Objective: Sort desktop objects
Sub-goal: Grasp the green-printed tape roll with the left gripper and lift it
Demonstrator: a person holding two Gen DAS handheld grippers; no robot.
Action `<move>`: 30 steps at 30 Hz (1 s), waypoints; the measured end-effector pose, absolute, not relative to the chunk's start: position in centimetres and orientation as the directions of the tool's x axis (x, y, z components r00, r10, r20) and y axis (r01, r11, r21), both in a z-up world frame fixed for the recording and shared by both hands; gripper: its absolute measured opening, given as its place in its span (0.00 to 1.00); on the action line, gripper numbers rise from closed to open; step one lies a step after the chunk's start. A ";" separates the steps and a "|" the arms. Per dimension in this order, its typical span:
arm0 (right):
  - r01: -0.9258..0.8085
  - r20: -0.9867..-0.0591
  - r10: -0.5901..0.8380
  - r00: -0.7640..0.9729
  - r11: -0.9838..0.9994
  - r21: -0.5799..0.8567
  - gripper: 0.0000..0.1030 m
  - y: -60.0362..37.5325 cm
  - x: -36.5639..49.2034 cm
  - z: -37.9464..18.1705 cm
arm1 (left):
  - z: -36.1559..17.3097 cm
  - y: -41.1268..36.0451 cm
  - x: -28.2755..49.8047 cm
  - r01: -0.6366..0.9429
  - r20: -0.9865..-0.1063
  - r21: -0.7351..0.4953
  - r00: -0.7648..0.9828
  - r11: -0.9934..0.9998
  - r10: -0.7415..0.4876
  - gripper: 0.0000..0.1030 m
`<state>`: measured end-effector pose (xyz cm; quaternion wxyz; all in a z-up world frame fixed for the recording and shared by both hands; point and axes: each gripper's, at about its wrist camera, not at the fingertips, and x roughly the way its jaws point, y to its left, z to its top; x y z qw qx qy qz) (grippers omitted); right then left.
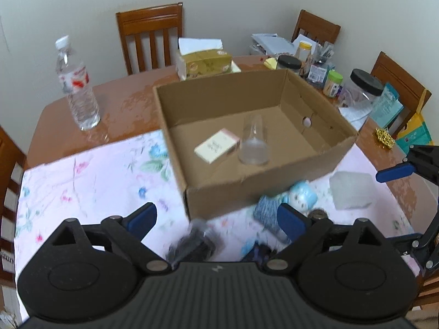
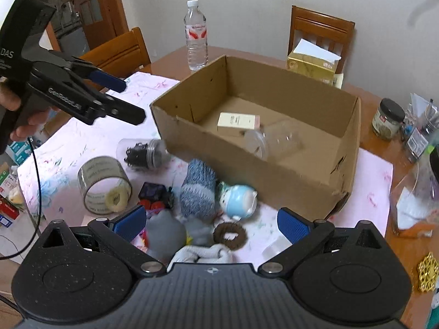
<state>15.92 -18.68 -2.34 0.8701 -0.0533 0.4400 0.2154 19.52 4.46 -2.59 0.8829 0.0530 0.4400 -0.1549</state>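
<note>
Both hand-held grippers, left [image 1: 216, 222] and right [image 2: 211, 223], stand wide open, holding nothing. Loose items lie lower centre, before the cardboard box [image 2: 299, 175]. Centre jaws over the blue figurine [image 2: 238, 198] before closing.

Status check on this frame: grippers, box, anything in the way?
Left gripper open, empty. Right gripper open, empty, over the toy pile. Cardboard box holds a small carton and a clear cup. Nothing blocks the box.

cardboard box [image 2: 274, 170] holding clear cup [image 2: 270, 141], toys beside, right gripper [image 2: 212, 223] open
</note>
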 end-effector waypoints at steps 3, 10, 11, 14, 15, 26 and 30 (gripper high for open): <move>-0.427 -0.794 0.343 0.501 0.897 0.118 1.00 -17.9 15.0 -2.9 | -3.4 5.1 18.2 0.312 -0.809 -0.052 0.544 0.949 -0.223 0.92; -0.368 -0.803 0.301 0.515 0.923 0.110 1.00 -16.5 13.2 -4.0 | -6.1 5.5 15.3 0.294 -0.824 -0.037 0.532 0.955 -0.196 0.91; -0.353 -0.806 0.282 0.521 0.930 0.098 1.00 -16.3 13.0 -4.1 | -6.4 5.6 14.9 0.293 -0.825 -0.035 0.532 0.955 -0.193 0.91; -0.324 -0.808 0.229 0.543 0.945 0.050 1.00 -15.8 12.1 -4.5 | -7.3 5.7 14.0 0.288 -0.829 -0.037 0.526 0.957 -0.190 0.89; -0.318 -0.808 0.215 0.548 0.947 0.036 1.00 -15.7 12.0 -4.6 | -7.5 5.7 13.8 0.287 -0.829 -0.032 0.528 0.957 -0.185 0.89; -0.254 -0.828 0.150 0.540 0.967 0.010 1.00 -14.3 10.2 -6.1 | -9.5 5.5 11.9 0.317 -0.839 -0.030 0.507 0.948 -0.196 0.75; -0.241 -0.833 0.141 0.535 0.971 0.010 1.00 -14.1 9.9 -6.3 | -10.1 5.6 11.6 0.317 -0.844 -0.035 0.498 0.948 -0.197 0.63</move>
